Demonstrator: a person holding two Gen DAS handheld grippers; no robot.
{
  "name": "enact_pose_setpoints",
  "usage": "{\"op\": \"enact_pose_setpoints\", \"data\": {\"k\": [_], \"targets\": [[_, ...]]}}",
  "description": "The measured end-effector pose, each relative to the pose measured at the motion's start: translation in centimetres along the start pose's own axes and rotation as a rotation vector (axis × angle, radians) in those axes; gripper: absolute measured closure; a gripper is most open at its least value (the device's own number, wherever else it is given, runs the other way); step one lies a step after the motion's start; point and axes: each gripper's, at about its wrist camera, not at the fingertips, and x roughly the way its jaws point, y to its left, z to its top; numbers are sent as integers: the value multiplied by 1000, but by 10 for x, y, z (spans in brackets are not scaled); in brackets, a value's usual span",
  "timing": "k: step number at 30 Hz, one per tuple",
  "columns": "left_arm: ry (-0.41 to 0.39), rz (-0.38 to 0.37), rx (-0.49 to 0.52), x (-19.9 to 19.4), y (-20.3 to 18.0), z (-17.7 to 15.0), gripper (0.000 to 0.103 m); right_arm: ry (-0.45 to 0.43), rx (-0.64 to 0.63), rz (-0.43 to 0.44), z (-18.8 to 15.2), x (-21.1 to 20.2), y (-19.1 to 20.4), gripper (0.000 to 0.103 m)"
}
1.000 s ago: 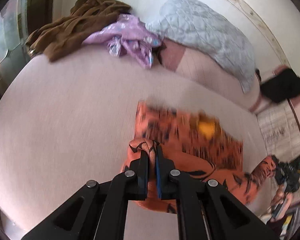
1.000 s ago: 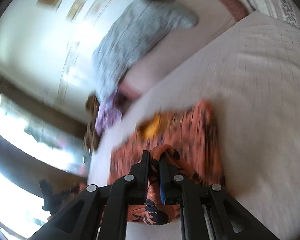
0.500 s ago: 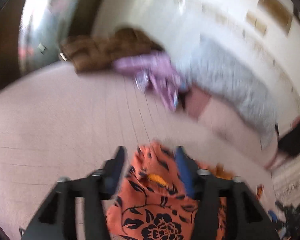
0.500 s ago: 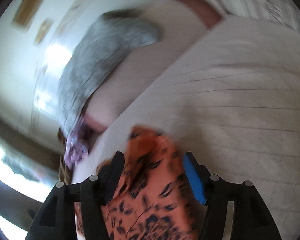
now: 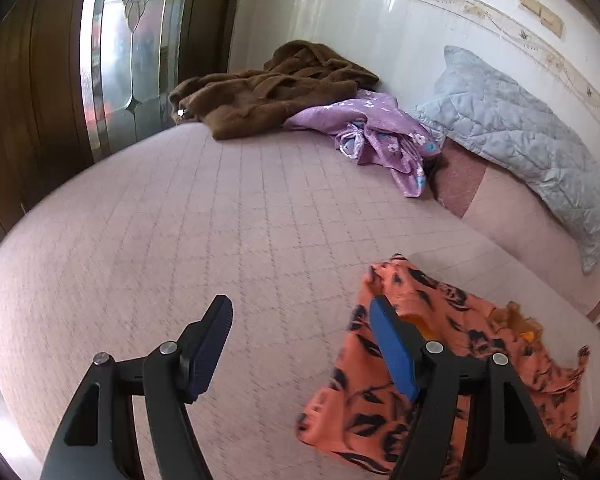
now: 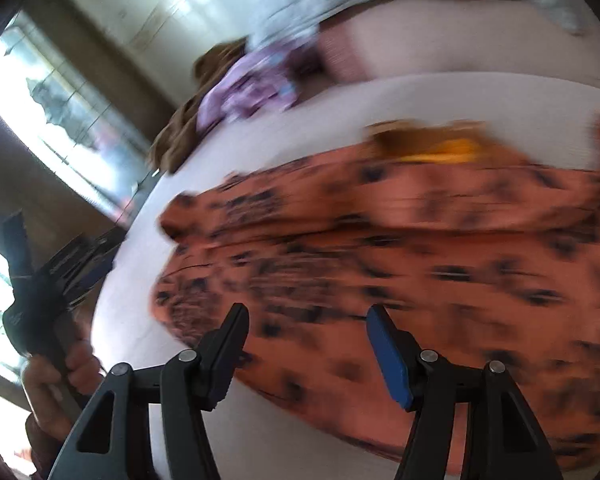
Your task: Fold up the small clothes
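Note:
An orange garment with black flower print lies folded on the pink bed, low on the right of the left wrist view. My left gripper hovers just left of it. Its jaws are opening, with only bare sheet between them, and the blue-padded finger overlaps the cloth's left edge. In the blurred right wrist view the same garment spreads wide across the bed. My right gripper hangs open above its near edge, holding nothing.
At the back of the bed lie a brown fleece garment, a crumpled purple flowered garment and a grey quilted pillow. A glass-panelled wooden door stands at the left. A hand grips the other tool's handle.
Both grippers were shut on folds of the orange garment; both have let go and opened. The left has swung off to the cloth's left, and the right has swept sideways over it.

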Motion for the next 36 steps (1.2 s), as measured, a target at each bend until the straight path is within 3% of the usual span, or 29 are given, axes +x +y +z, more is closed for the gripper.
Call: {"op": "enact_pose_setpoints", "data": {"k": [4, 8, 10, 12, 14, 16, 21, 25, 28, 30, 31, 36], "targets": [[2, 16, -9, 12, 12, 7, 31, 70, -73, 22, 20, 64, 53, 38], [26, 13, -4, 30, 14, 16, 31, 66, -99, -71, 66, 117, 75, 41], [33, 9, 10, 35, 13, 17, 31, -26, -77, -158, 99, 121, 69, 41], [60, -28, 1, 39, 12, 17, 31, -170, 41, -212, 128, 104, 48, 41], [79, -77, -13, 39, 9, 17, 31, -266, 140, -220, 139, 78, 26, 41], [95, -108, 0, 38, -1, 14, 31, -307, 181, -223, 139, 48, 5, 41], [151, -122, 126, 44, -40, -2, 31, -286, 169, -349, 101, -14, -47, 41], [175, -110, 248, 48, -68, -19, 31, -229, 302, -460, 58, -55, -120, 41], [190, -81, 290, 57, -75, -26, 31, -172, 428, -463, 19, -66, -162, 42], [235, -36, 318, 72, -78, -31, 30, -189, 415, -423, 0, -71, -160, 42], [246, -31, 316, 76, -78, -33, 28, -179, 384, -443, -9, -72, -154, 41], [176, 8, 382, 71, -90, -37, 27, -71, 210, -533, -58, -70, -121, 41]]}}
